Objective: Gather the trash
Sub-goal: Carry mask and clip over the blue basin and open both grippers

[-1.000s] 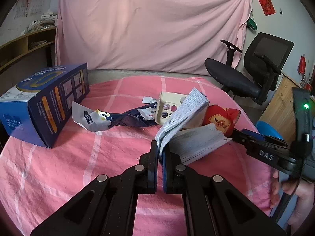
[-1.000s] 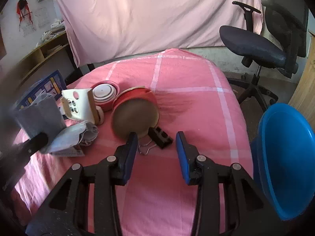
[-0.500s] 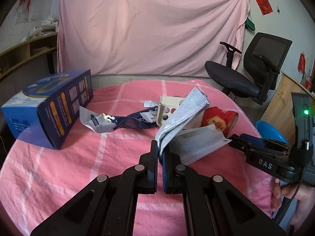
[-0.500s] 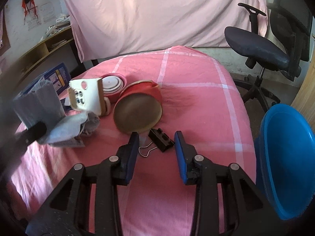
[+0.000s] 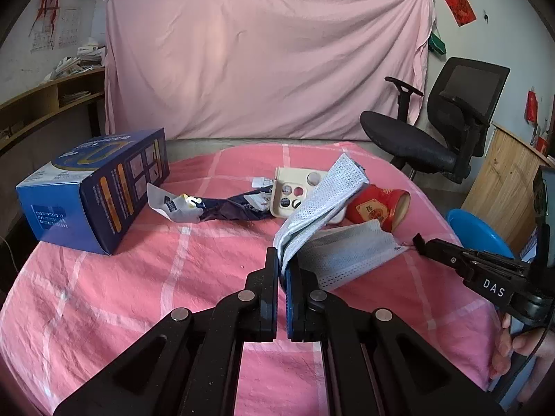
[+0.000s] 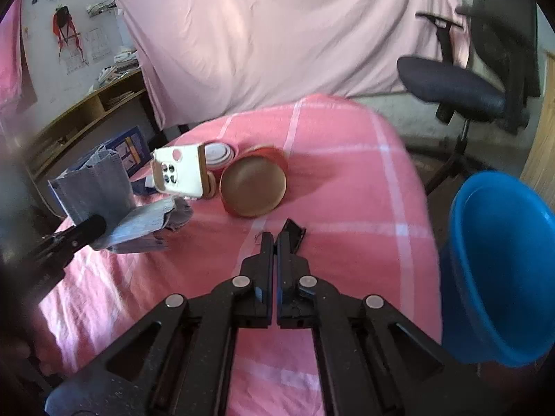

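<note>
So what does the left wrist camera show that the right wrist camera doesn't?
Only the left wrist view shows the dark crumpled wrapper beside the whole blue box, and a hand holding the right gripper. Only the right wrist view shows the black binder clip at the right gripper's shut fingers, and the pink-and-white lid. Both show the face mask in the left gripper, phone case, red can and blue bin.

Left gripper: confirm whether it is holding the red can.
No. The left gripper is shut on a pale blue face mask, while the red can lies apart on the pink tablecloth.
</note>
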The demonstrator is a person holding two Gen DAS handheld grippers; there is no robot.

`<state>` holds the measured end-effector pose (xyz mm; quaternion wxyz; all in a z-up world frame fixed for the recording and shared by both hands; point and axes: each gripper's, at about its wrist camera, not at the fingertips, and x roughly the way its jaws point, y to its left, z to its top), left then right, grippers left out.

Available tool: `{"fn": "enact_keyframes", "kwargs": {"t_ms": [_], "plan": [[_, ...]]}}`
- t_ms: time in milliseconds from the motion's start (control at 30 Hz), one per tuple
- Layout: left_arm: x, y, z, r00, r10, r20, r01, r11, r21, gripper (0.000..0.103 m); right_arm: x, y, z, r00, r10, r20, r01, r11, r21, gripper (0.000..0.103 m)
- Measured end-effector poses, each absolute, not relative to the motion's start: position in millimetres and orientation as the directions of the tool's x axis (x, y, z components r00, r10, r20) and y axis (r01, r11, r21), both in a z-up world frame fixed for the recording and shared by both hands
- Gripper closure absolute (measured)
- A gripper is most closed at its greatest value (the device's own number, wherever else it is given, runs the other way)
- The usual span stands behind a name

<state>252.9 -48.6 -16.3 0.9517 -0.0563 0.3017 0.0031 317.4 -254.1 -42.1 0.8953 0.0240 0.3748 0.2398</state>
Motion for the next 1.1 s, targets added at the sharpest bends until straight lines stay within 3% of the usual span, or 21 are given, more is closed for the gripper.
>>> {"fn": "enact_keyframes", "kwargs": {"t_ms": [133, 267, 333, 567, 700, 800, 1100], "plan": [[256.4, -46.6, -18.9, 0.809, -0.024, -0.587, -0.048, 0.993, -0.106, 0.101, 319.0, -253.4, -44.6, 0.586, 0.458, -0.668, -0.407, 0.880, 0.245, 0.072], [259.6, -41.5, -24.2, 0.801, -0.018, -0.599, -0.060, 0.992, -0.110, 0.101, 321.3, -252.9, -45.7, 0.590, 0.442, -0.676, -0.396, 0.888, 0.235, 0.040], [260.8, -38.1, -25.5, 0.798, -0.020, -0.603, -0.064, 0.991, -0.117, 0.101, 325.2, -249.7, -46.5, 0.591, 0.433, -0.681, -0.396, 0.891, 0.223, 0.038], [265.2, -36.9, -31.3, 0.788, -0.041, -0.615, -0.053, 0.990, -0.134, 0.101, 334.3, -236.2, -49.9, 0.602, 0.362, -0.712, -0.378, 0.915, 0.145, 0.039], [265.7, -37.7, -32.4, 0.786, -0.058, -0.616, -0.042, 0.988, -0.146, 0.101, 333.1, -248.3, -50.6, 0.609, 0.362, -0.706, -0.340, 0.923, 0.180, 0.061], [264.7, -44.0, -30.1, 0.793, -0.064, -0.605, -0.024, 0.990, -0.136, 0.102, 329.9, -256.6, -47.5, 0.618, 0.386, -0.684, -0.334, 0.917, 0.216, 0.061], [265.8, -78.7, 0.2, 0.857, -0.102, -0.505, 0.057, 0.993, -0.104, 0.102, 285.1, -281.8, -0.9, 0.822, 0.377, -0.426, -0.344, 0.926, 0.156, 0.061]]}}
